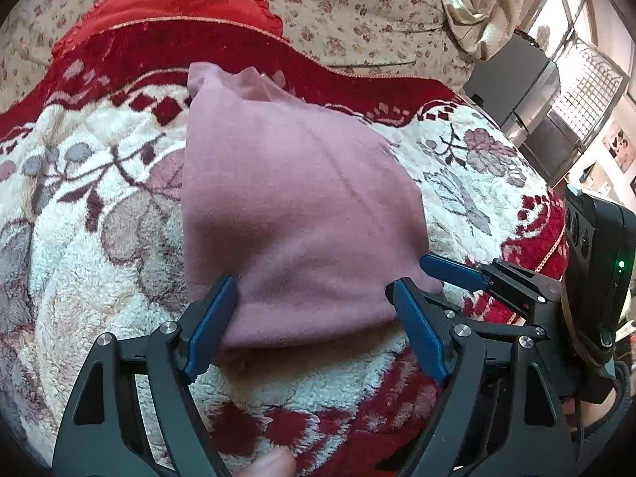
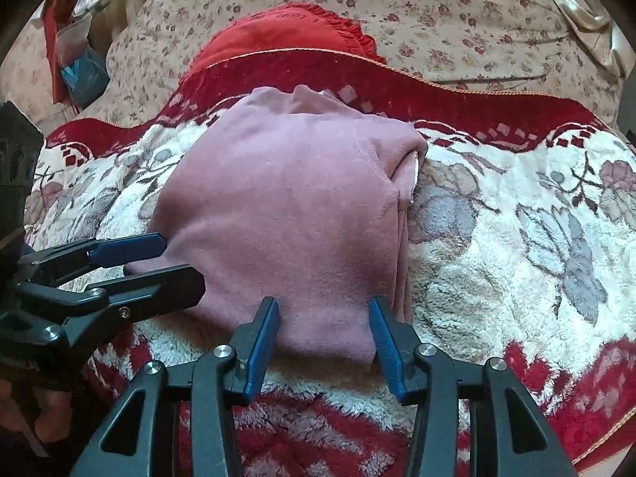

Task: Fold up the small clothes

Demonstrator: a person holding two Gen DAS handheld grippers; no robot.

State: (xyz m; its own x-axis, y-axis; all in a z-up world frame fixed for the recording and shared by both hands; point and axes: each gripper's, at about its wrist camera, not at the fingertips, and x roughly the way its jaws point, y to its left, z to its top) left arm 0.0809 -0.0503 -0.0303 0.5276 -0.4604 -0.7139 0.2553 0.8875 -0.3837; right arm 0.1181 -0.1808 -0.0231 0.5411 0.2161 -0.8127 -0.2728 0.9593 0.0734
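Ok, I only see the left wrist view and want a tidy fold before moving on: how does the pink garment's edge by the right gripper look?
Observer: Along that edge the pink garment shows stacked folded layers, with a bit of white peeking out near the far corner.
Operator: Is the right gripper pinching cloth?
Observer: No. The right gripper is open, and the near hem lies flat between its pads, unpinched.
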